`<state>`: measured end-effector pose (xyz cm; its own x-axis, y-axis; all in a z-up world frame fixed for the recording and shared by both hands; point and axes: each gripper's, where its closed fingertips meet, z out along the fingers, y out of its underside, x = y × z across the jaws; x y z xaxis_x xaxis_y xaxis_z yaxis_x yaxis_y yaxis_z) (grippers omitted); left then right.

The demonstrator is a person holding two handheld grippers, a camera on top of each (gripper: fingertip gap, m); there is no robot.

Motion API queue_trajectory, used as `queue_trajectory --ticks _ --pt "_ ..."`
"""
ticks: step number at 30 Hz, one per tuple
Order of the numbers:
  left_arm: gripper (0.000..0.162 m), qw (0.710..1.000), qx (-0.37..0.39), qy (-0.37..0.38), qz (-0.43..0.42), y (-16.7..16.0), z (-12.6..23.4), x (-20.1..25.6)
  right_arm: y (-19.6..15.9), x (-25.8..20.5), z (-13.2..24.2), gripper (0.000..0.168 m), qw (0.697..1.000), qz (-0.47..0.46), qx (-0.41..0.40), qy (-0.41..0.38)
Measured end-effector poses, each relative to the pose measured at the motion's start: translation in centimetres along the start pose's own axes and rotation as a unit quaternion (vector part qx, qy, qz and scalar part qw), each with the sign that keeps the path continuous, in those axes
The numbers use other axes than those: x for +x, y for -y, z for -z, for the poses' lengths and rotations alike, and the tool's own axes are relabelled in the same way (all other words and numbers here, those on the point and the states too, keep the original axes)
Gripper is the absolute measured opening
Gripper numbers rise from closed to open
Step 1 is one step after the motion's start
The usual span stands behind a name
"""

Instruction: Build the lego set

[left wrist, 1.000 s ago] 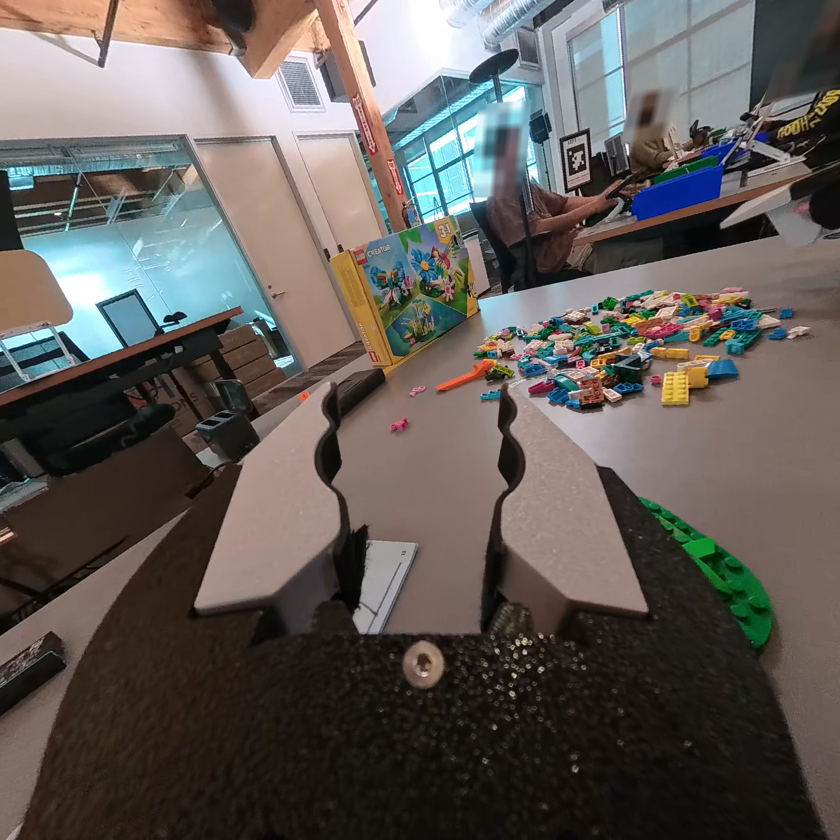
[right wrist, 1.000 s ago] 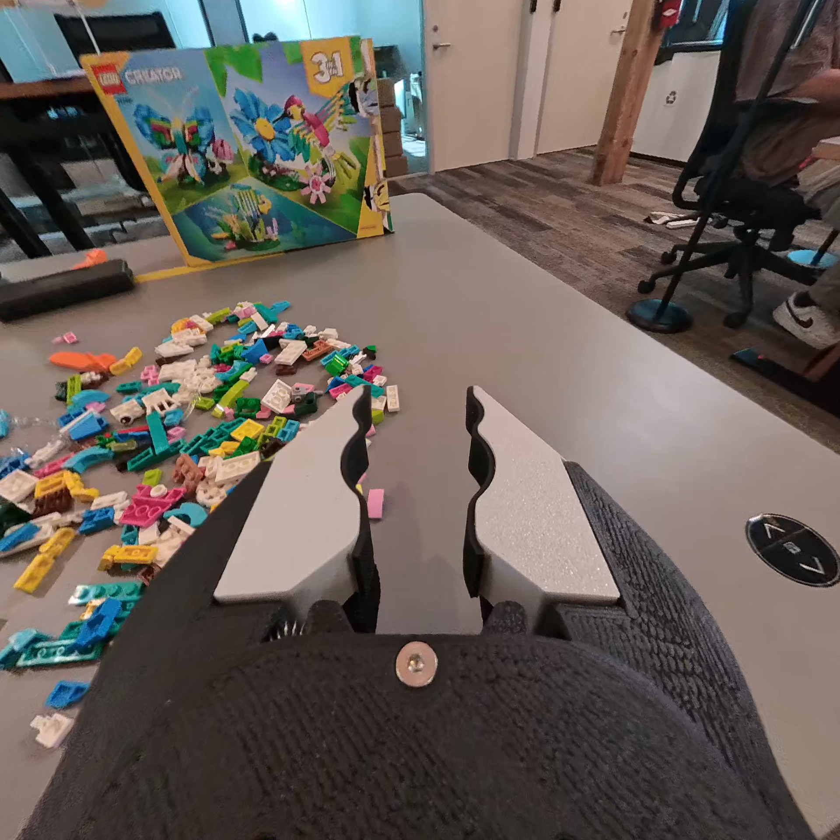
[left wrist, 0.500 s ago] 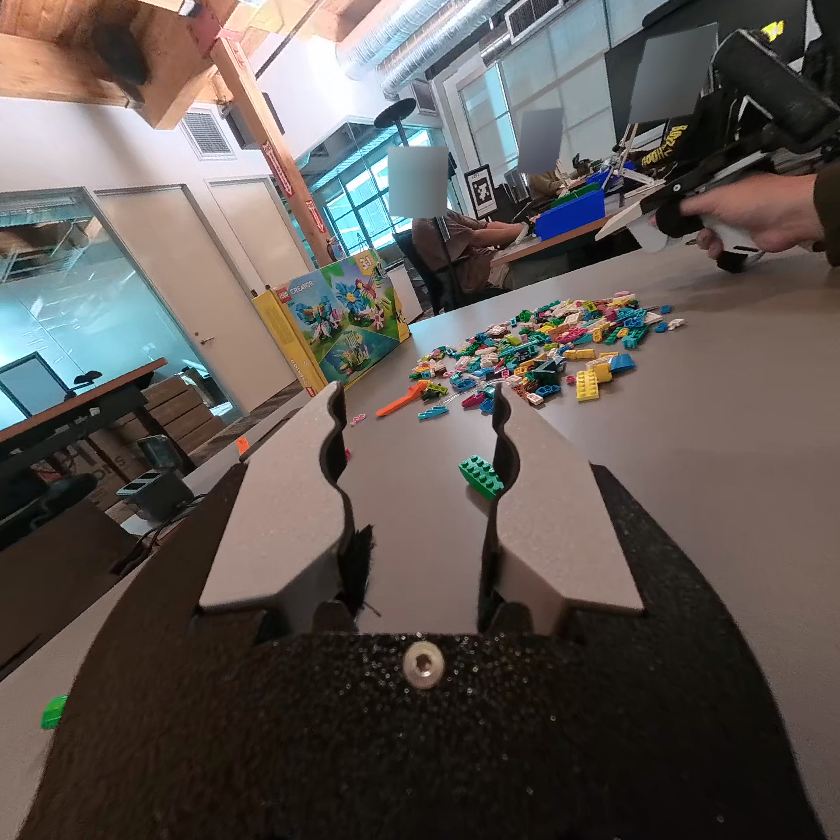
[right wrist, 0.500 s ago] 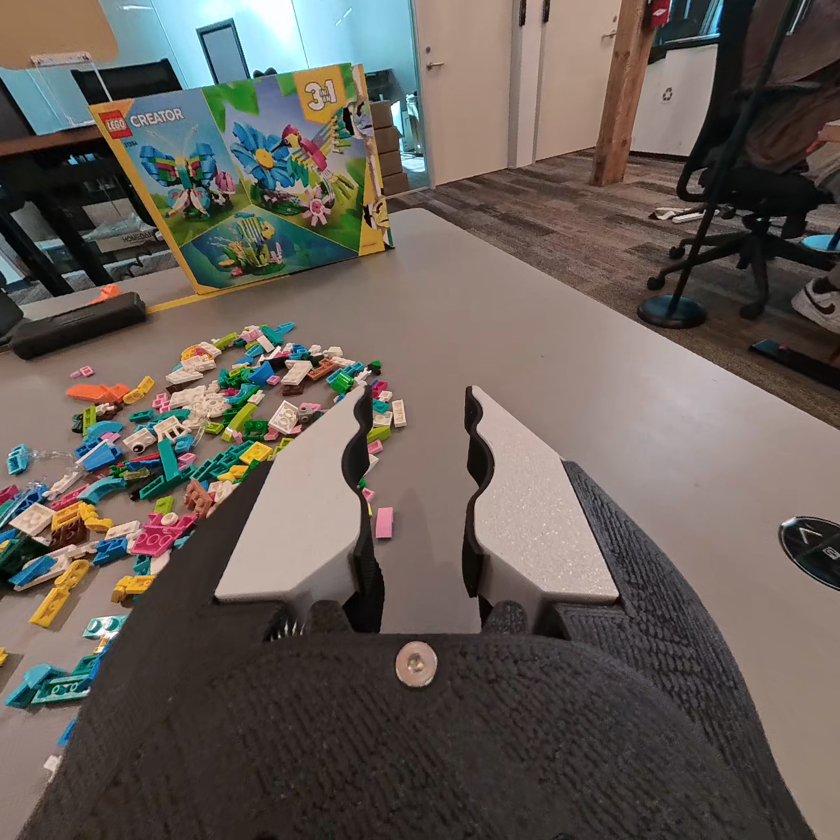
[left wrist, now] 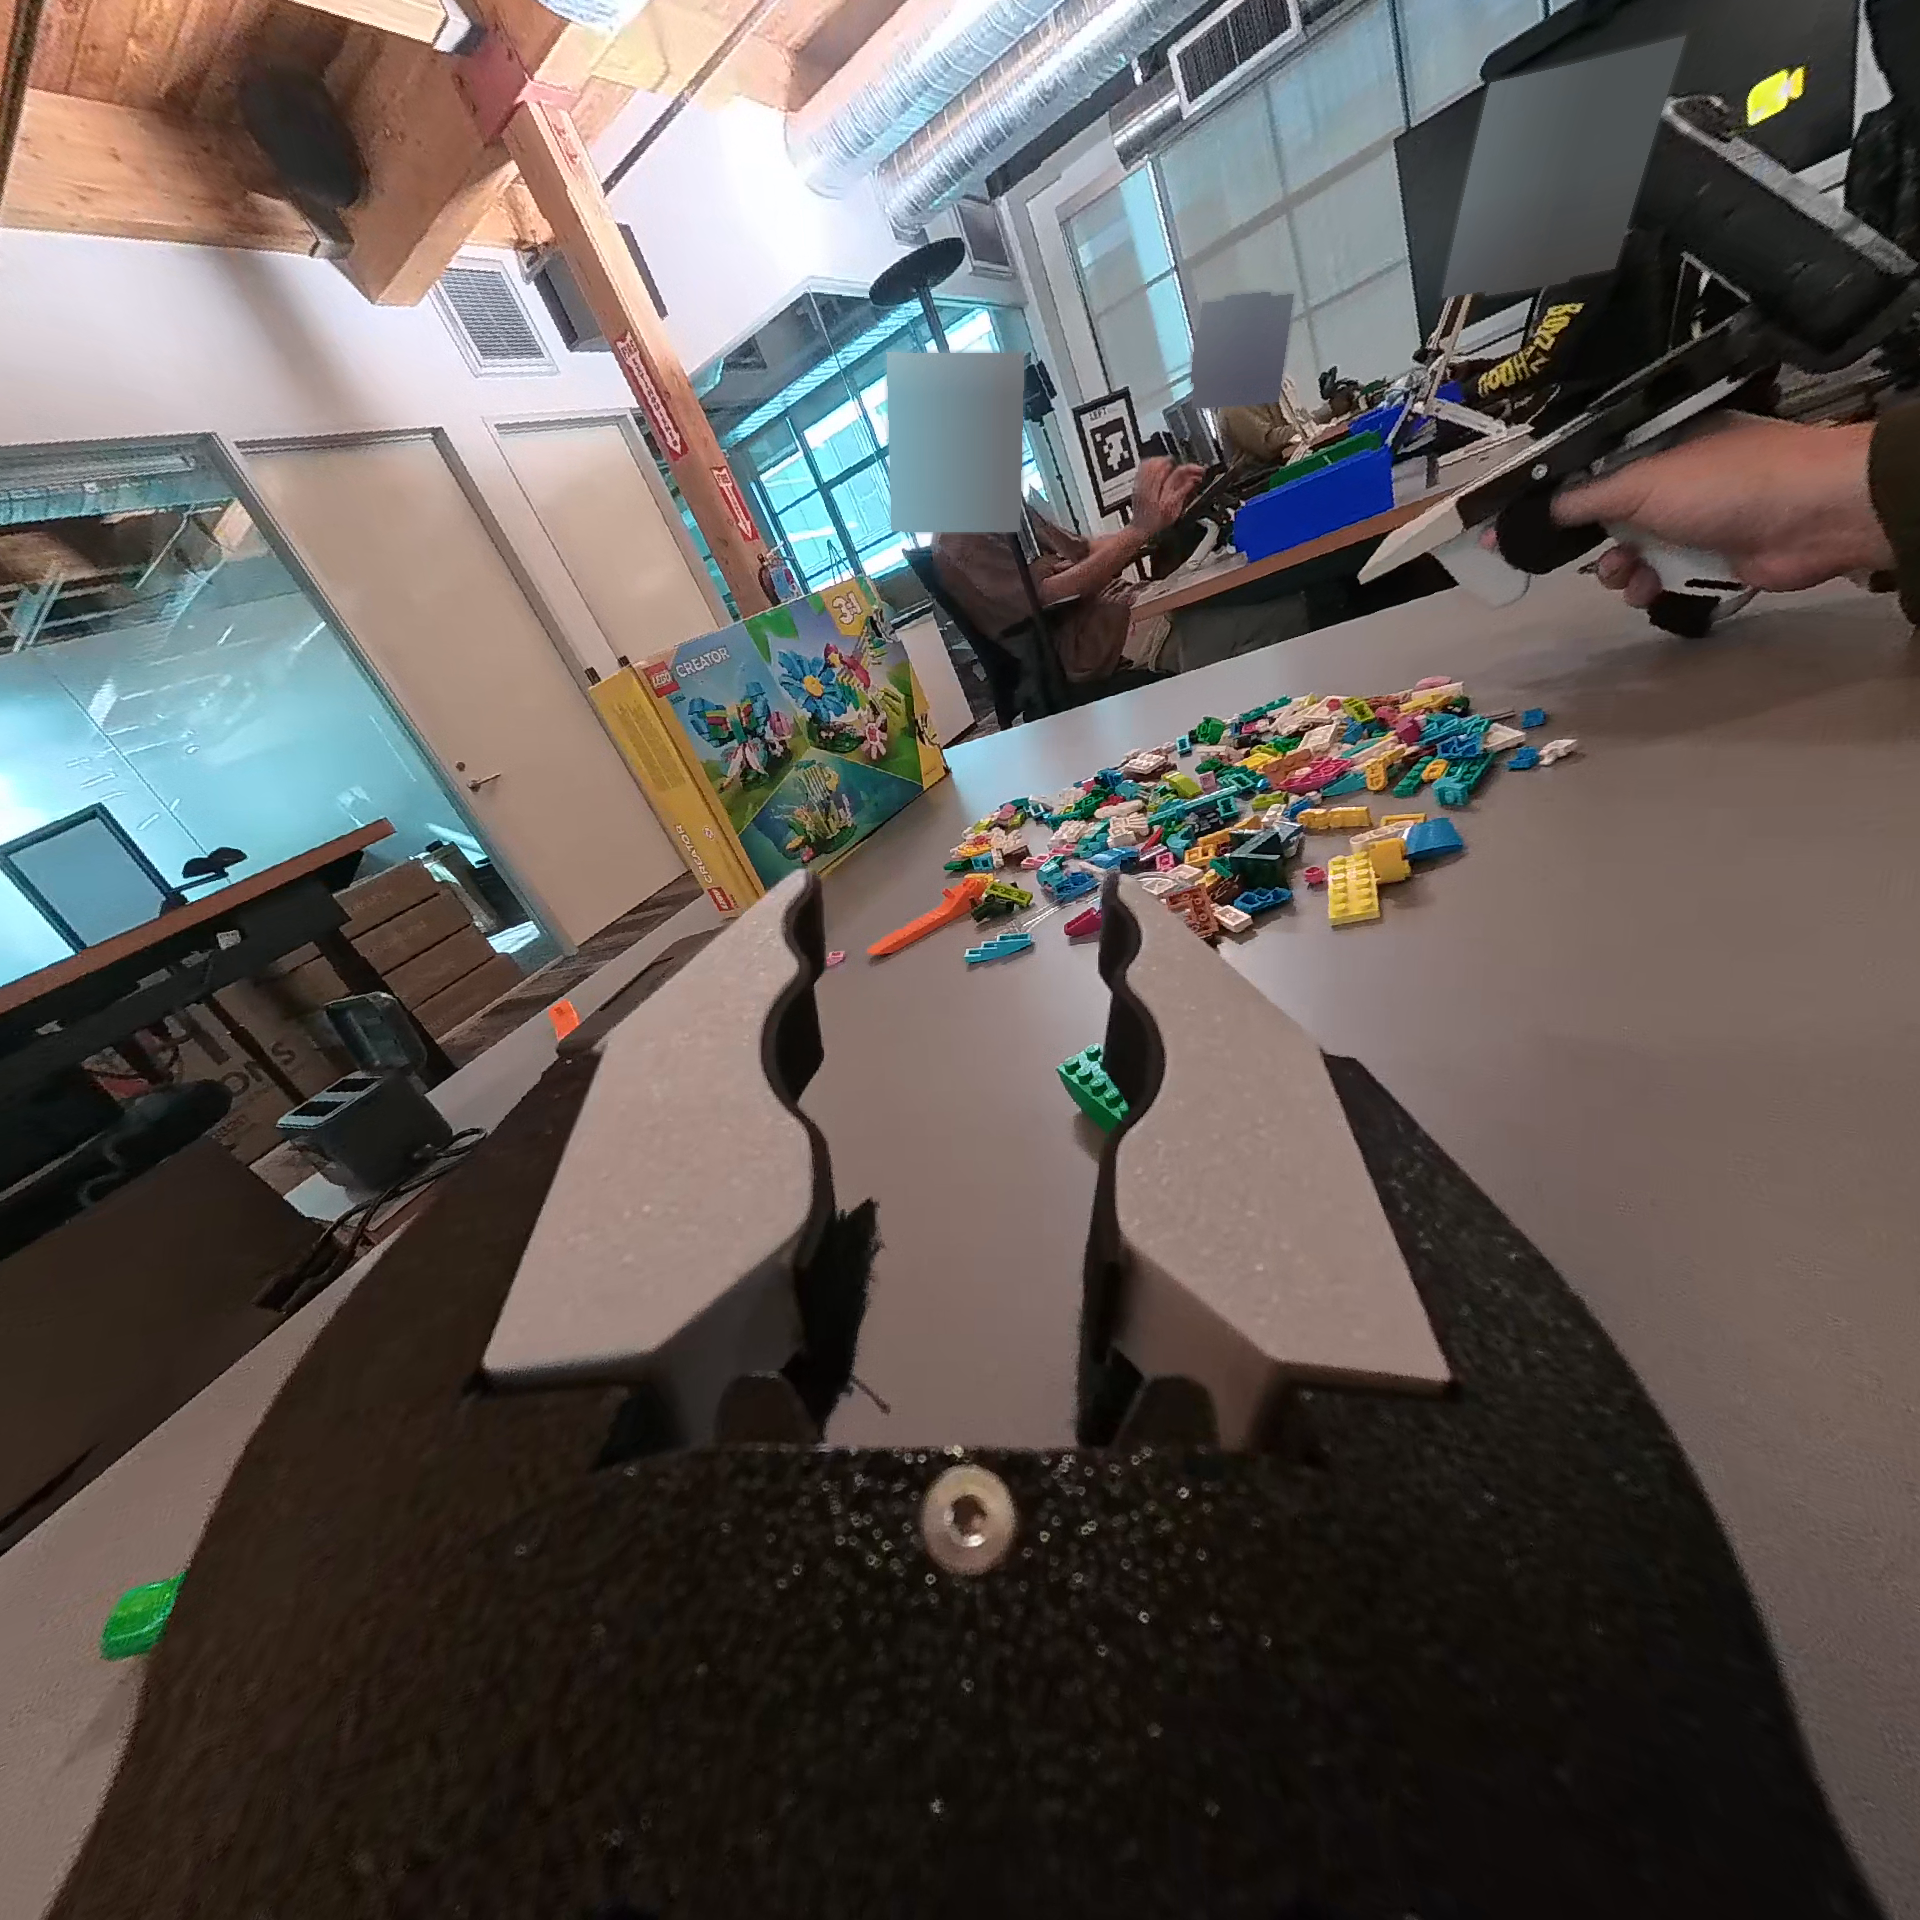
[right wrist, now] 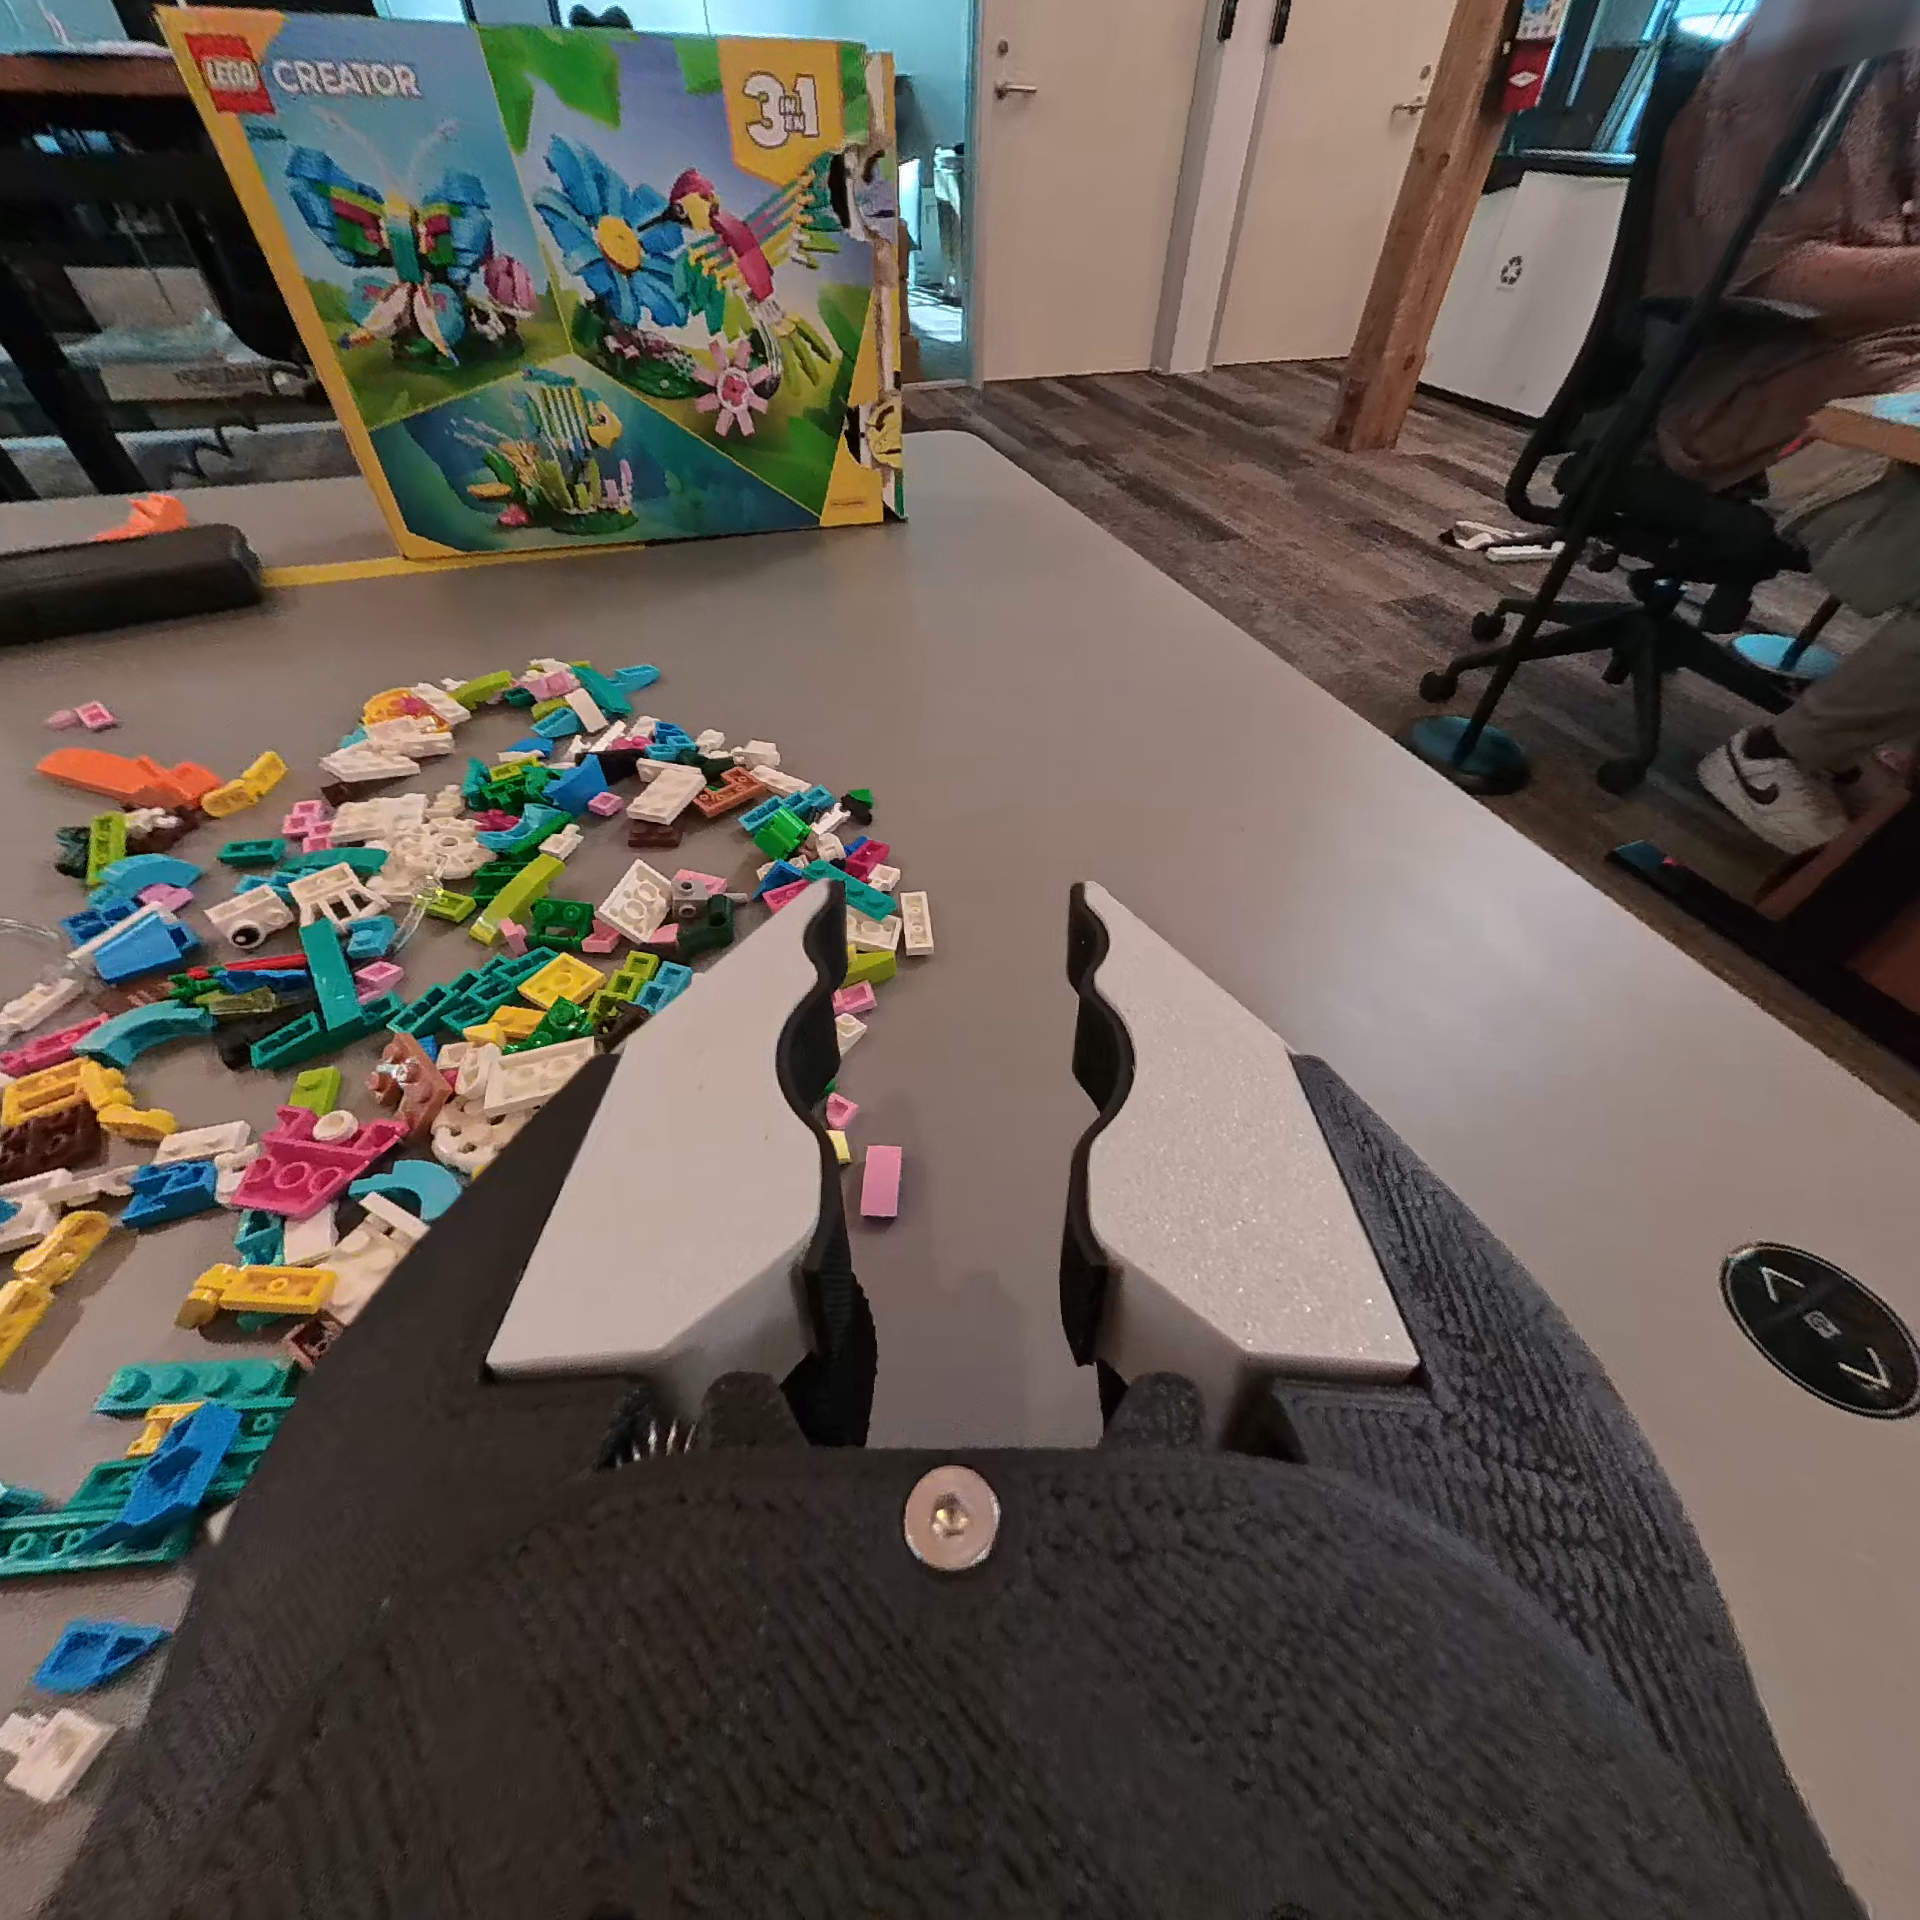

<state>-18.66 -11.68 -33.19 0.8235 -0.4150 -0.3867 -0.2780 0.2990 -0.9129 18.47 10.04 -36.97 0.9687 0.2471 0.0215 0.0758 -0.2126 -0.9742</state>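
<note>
Right gripper (right wrist: 948,904), grey fingers on black body, is hovering over the grey tabletop (right wrist: 1299,831) with jaws parted, gripping nothing. A small flat pink tile (right wrist: 880,1179) is lying on the table between the fingers, nearer the left one. The scattered pile of multicoloured plastic bricks (right wrist: 395,956) is spreading left of the claw. The yellow-edged cardboard set box (right wrist: 561,281) is standing upright far ahead, left.

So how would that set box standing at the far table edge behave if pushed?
The set box stands upright on a narrow base, so it would likely tip rather than slide. It is probably light, since the loose pieces lie spread over the table, and the card likely dents easily.
</note>
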Motion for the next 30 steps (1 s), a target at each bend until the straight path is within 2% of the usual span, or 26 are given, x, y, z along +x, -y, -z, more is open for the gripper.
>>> queue_trajectory --ticks 6,8,10,13,16,19,22,30 --pt "0.05 1.0 -0.001 -0.001 -0.003 0.0 0.0 0.1 -0.2 -0.7 -0.2 0.043 1.0 0.025 -0.01 0.01" --pt "0.049 1.0 -0.001 -0.002 -0.003 0.0 0.0 0.1 0.3 -0.8 0.2 0.048 0.998 0.056 0.011 0.019" --pt "0.049 1.0 -0.001 -0.002 -0.003 0.0 0.0 0.1 1.0 -1.4 0.9 0.048 0.994 0.093 0.031 0.051" --pt "0.049 1.0 0.0 -0.002 -0.003 0.0 0.0 0.1 1.7 -2.7 2.1 0.042 0.988 0.094 0.042 0.117" --pt "0.048 1.0 0.0 -0.002 -0.003 0.0 0.0 0.1 -0.5 -4.5 2.9 0.026 0.971 0.106 -0.028 0.212" --pt "0.048 1.0 0.001 -0.002 -0.002 0.0 0.0 0.1 -3.2 -5.5 4.2 0.022 0.946 0.137 -0.101 0.276" --pt "0.048 1.0 0.0 -0.003 -0.003 0.0 0.0 0.1 -3.6 -5.7 4.5 0.016 0.942 0.132 -0.108 0.29" --pt "0.049 1.0 0.0 -0.003 -0.007 0.0 -0.1 0.2 -5.6 -6.8 3.4 0.016 0.934 0.159 -0.151 0.281"
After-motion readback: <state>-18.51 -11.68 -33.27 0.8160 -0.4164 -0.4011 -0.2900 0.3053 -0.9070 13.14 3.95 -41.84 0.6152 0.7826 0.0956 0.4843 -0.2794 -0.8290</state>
